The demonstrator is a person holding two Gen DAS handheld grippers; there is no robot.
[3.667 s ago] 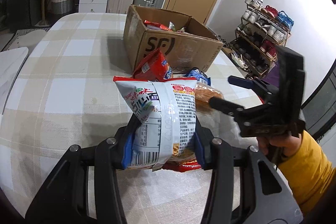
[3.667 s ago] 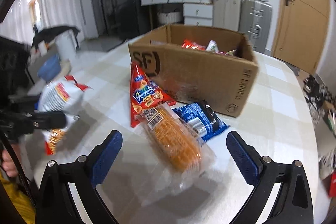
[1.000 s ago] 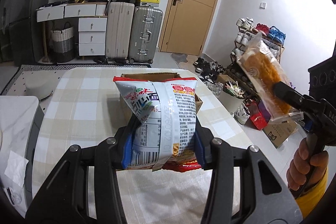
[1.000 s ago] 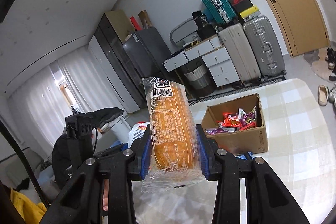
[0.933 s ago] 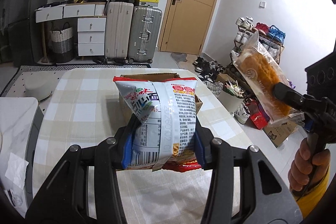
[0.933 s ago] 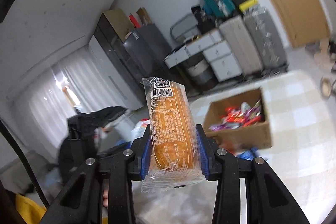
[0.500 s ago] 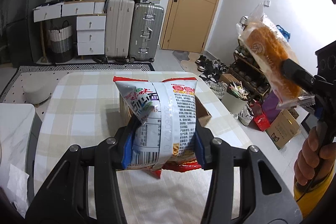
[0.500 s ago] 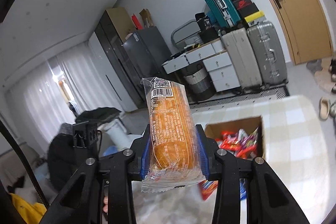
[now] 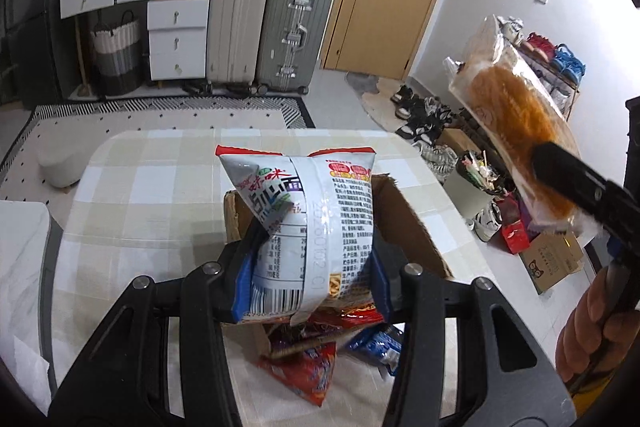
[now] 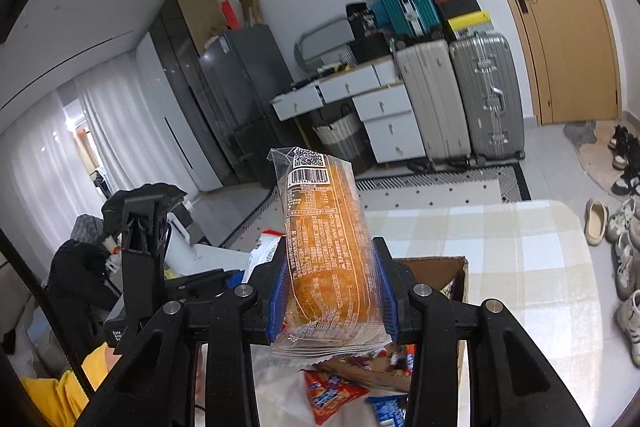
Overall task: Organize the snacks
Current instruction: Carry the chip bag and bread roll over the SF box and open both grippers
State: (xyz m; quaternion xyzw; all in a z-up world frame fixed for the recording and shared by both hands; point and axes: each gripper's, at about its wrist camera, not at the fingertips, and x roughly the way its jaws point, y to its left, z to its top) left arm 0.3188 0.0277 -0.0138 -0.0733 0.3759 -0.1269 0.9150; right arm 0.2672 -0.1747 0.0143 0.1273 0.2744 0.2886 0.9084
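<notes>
On the white noodle-snack bag (image 9: pixel 308 227) you can read the printed date code "2026 01 02" running down its back seam, beside a nutrition table too small to read. The clear bread packet (image 10: pixel 326 251) carries a QR code and barcode; digits illegible.

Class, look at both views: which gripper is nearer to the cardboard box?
Left. The left gripper, shut on its white snack bag, hangs right over the cardboard box; the right gripper, holding the bread packet, is off to the side.
</notes>
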